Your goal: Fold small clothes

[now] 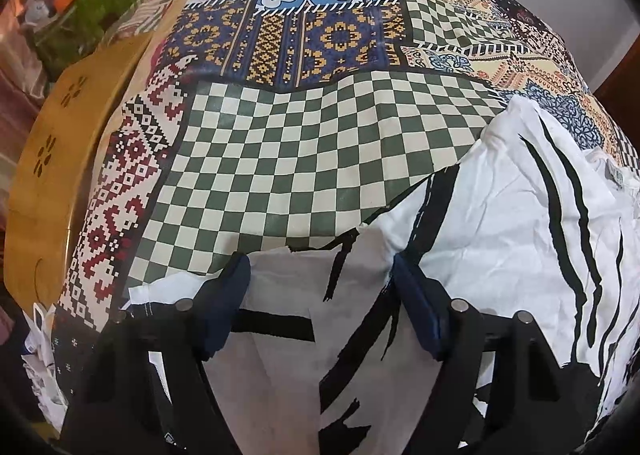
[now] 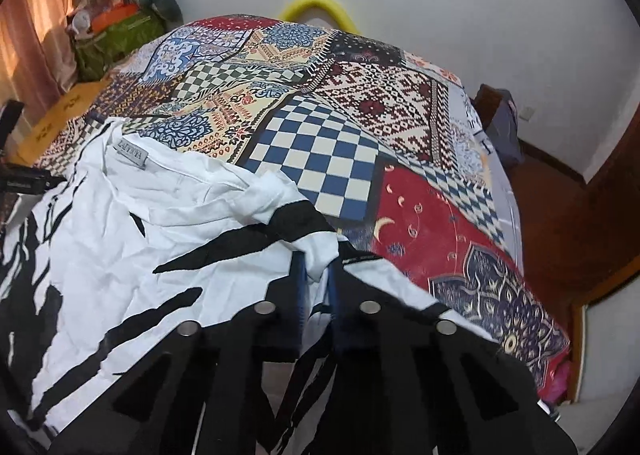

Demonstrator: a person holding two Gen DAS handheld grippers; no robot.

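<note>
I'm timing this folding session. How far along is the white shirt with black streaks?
Barely started. Done: the shirt lies on the patchwork cloth, still crumpled, no fold visible. In hand: the right gripper is shut on a bunch of its fabric; the left gripper straddles another edge, open. Left: flattening and every fold.

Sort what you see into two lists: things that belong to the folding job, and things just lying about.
Belongs to the job:
- white shirt with black streaks
- right gripper, shut on a fold of it
- left gripper, jaws apart over it

Lying about:
- patchwork cloth underneath
- green bag
- yellow ring
</note>
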